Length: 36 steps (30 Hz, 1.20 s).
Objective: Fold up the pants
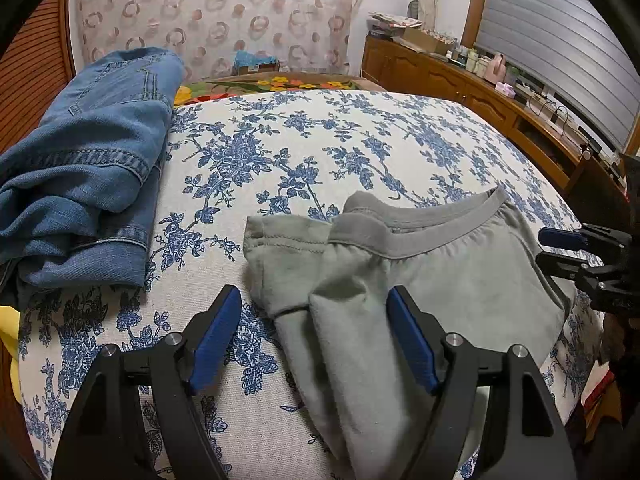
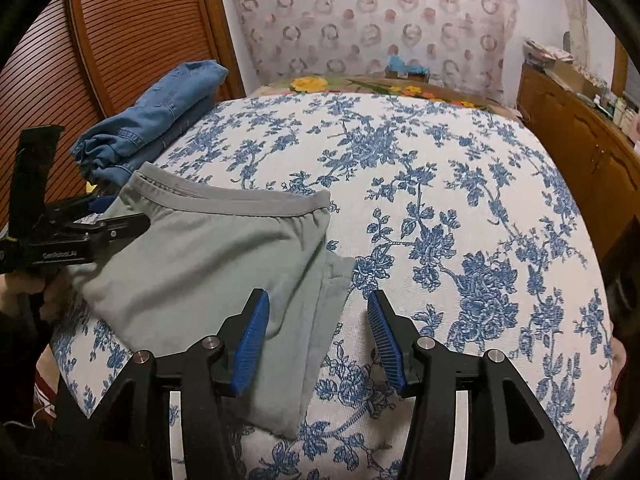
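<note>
Left wrist: both claws (image 1: 314,340) (image 2: 318,340) spread, gripping nothing, over folded grey pants (image 1: 440,280); bedspread (image 2: 460,200) free to right.

I note folded blue jeans (image 1: 92,152) on the floral bedspread (image 1: 320,140); cluttered wooden sideboard (image 1: 480,92) alongside.

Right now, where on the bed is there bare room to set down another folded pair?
Bare bedspread lies right of the grey pants, toward the wooden cabinet, and beyond their waistband. The left edge is crowded: folded jeans sit there, with a narrow strip between them and the grey pants.
</note>
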Each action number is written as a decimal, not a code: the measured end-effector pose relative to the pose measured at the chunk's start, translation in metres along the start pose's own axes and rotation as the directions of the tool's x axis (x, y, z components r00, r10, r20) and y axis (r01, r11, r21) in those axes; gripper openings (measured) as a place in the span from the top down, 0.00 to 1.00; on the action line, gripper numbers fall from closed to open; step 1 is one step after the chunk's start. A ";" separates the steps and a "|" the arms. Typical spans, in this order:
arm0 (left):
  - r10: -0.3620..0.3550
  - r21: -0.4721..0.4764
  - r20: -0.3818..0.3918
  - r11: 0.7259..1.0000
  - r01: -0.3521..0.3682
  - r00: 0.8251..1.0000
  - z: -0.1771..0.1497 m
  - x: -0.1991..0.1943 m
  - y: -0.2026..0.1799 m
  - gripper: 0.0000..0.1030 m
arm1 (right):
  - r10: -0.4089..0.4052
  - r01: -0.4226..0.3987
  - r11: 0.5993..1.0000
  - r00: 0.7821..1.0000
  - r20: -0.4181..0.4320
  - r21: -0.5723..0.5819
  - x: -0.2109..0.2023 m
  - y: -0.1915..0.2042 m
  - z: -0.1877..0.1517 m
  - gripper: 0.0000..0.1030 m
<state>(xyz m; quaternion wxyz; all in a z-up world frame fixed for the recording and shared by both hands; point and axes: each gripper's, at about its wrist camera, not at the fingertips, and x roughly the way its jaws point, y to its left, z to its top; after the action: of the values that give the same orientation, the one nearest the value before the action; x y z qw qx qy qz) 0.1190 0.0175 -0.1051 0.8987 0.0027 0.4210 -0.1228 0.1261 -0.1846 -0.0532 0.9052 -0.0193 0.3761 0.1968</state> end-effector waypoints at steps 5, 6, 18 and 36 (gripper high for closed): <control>-0.002 -0.001 0.000 1.000 0.002 1.000 0.000 0.000 0.000 0.26 | 0.001 -0.001 1.000 1.000 -0.006 -0.012 0.011 0.007 0.007 0.48; -0.002 -0.002 0.000 1.000 0.002 1.000 0.000 0.000 0.000 0.26 | 0.006 -0.007 1.000 1.000 -0.007 -0.007 0.013 0.007 0.009 0.48; -0.003 -0.003 0.000 1.000 0.003 1.000 0.000 -0.001 0.000 0.26 | -0.034 0.035 0.998 0.999 0.026 -0.047 0.024 0.020 0.009 0.48; -0.103 -0.140 -0.019 0.985 0.099 0.995 0.024 0.011 0.027 0.26 | -0.027 0.028 0.999 0.999 0.038 -0.041 0.021 0.020 0.006 0.48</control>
<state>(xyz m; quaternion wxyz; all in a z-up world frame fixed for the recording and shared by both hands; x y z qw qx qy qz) 0.1501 0.0391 -0.1003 0.8838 -0.0795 0.4398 -0.1386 0.1364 -0.1581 -0.0614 0.9141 -0.0396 0.3547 0.1923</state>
